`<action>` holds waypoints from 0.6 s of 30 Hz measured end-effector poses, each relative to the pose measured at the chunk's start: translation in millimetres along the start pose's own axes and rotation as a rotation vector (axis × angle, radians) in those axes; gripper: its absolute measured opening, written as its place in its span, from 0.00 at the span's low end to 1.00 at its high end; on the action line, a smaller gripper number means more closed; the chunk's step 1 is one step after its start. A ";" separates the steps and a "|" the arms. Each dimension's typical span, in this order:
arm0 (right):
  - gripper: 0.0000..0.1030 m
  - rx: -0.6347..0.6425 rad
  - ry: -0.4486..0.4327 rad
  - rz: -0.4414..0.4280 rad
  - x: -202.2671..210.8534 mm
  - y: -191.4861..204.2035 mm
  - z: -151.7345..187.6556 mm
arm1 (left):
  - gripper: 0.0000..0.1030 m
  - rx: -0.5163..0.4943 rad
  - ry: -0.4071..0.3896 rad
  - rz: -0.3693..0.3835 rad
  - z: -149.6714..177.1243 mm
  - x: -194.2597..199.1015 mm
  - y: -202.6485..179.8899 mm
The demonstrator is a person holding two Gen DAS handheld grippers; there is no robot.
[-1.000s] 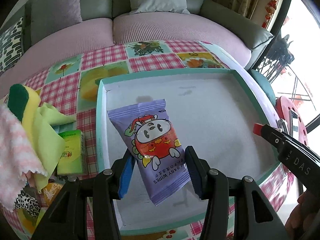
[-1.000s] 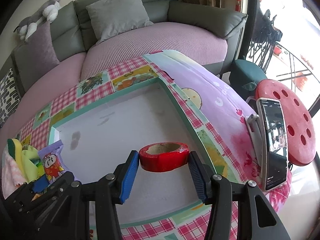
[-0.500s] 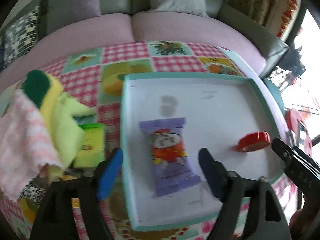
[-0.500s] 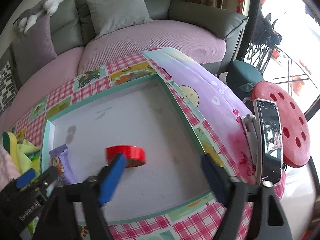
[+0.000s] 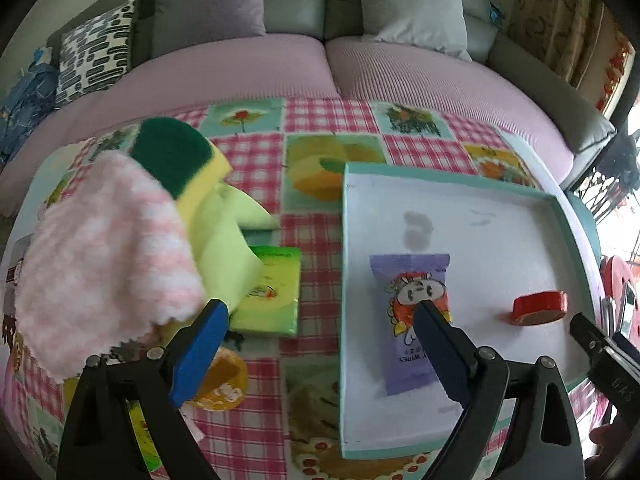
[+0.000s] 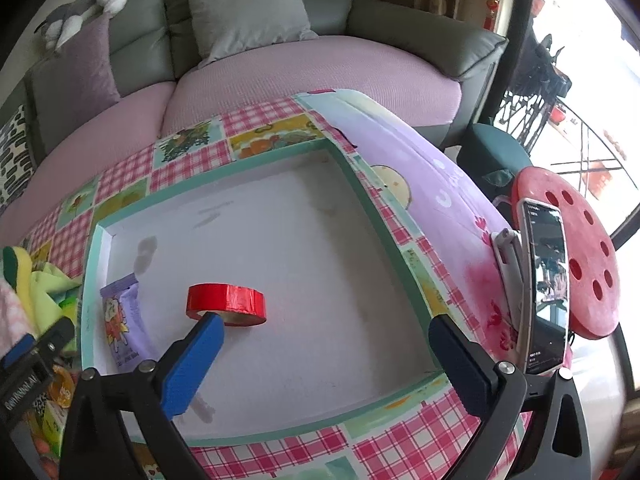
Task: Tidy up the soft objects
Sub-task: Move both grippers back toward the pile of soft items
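Both tongs are spread wide, their jaws having just been opening, and nothing is gripped. Under the right finger of the left tongs (image 5: pixel 320 344), the wipes pack (image 5: pixel 408 320) is seen lying flat in the tray (image 5: pixel 452 170). Just past the left finger of the right tongs (image 6: pixel 328 340), the red tape (image 6: pixel 226 298) is set on the tray floor. Beyond the left tongs' left finger, a green packet (image 5: pixel 272 292), yellow cloth (image 5: pixel 224 248), sponge (image 5: pixel 180 160) and pink cloth (image 5: pixel 104 248) are piled on the tablecloth (image 5: pixel 320 116).

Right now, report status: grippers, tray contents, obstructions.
Left gripper and right gripper open, jaws just widened, nothing between. Purple wipes packet and red tape roll lie in teal-rimmed tray. No obstruction visible.
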State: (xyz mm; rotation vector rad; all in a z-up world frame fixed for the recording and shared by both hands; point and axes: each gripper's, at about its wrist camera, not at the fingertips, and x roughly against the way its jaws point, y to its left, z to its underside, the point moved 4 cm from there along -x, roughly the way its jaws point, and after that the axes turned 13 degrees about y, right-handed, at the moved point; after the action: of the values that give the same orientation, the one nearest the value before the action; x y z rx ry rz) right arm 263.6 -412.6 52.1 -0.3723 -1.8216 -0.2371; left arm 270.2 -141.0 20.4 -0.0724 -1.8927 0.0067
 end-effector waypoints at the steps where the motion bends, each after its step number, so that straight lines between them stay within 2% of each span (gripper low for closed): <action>1: 1.00 0.008 0.000 0.000 0.0 2.3 0.3 | 0.91 0.003 0.003 0.002 -0.3 3.0 2.4; 10: 1.00 0.091 -0.013 -0.050 4.3 34.8 3.1 | 0.91 0.034 -0.034 -0.087 -5.2 25.3 28.5; 18: 1.00 0.167 -0.064 -0.074 17.4 71.9 6.0 | 0.91 0.155 -0.033 -0.112 -2.6 38.7 77.0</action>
State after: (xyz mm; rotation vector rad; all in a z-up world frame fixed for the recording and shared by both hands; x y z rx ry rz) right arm 280.6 -341.5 65.0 -0.1983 -1.9053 -0.1240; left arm 264.1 -62.1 54.8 0.1401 -1.9206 0.0784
